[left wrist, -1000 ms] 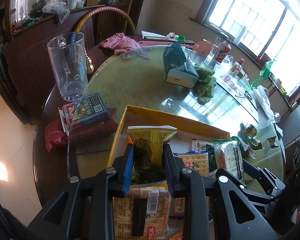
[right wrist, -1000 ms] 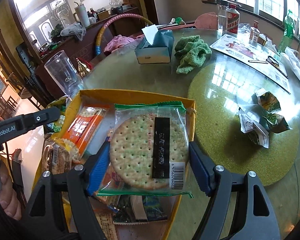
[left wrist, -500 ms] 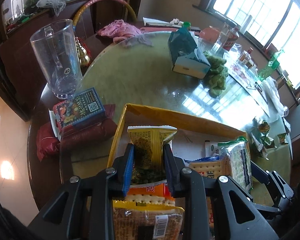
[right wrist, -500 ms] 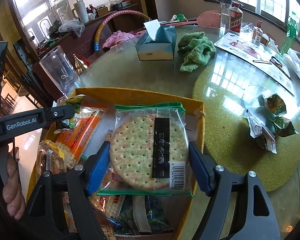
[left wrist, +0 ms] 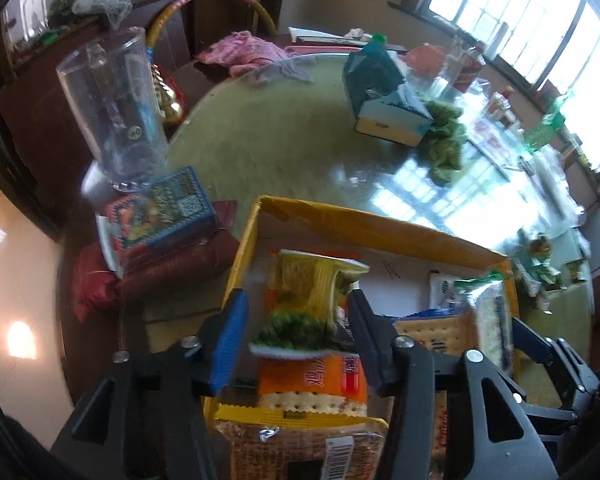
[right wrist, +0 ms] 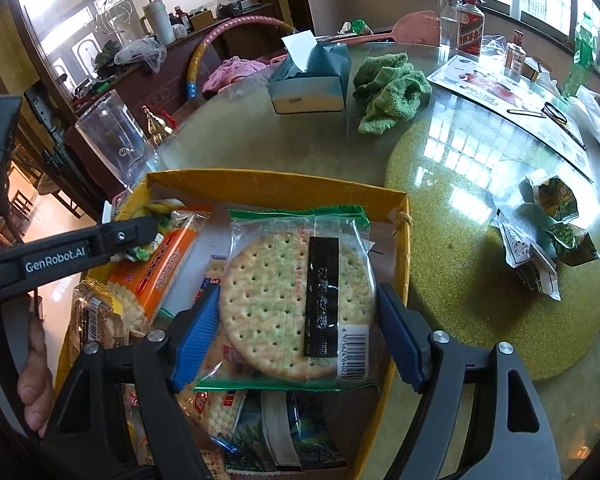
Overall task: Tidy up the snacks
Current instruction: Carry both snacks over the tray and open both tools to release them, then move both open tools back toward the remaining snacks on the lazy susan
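A yellow cardboard box [left wrist: 380,224] [right wrist: 260,184] on the glass table holds several snack packs. Over its left end my left gripper [left wrist: 296,332] has its jaws opening. A yellow-green snack packet [left wrist: 312,300] stands between them, with a gap at the left pad, and rests on an orange cracker pack [left wrist: 312,376]. One of that gripper's fingers [right wrist: 112,240] shows in the right wrist view. My right gripper [right wrist: 296,328] has a round cracker pack [right wrist: 292,300] [left wrist: 488,320] between its pads above the box's right half. Its jaws are opening slightly, the pads still against the wrapper.
A tall glass mug [left wrist: 116,120], a blue pack [left wrist: 172,208] and red packages lie left of the box. Behind it are a tissue box [right wrist: 308,80] and a green cloth [right wrist: 388,92]. Loose green packets [right wrist: 548,232] lie right. A person's hand [right wrist: 32,392] holds the left gripper.
My left gripper sank toward the box and its jaws spread away from the yellow-green packet, which now sits on the packs below. The right gripper and its cracker pack stayed put.
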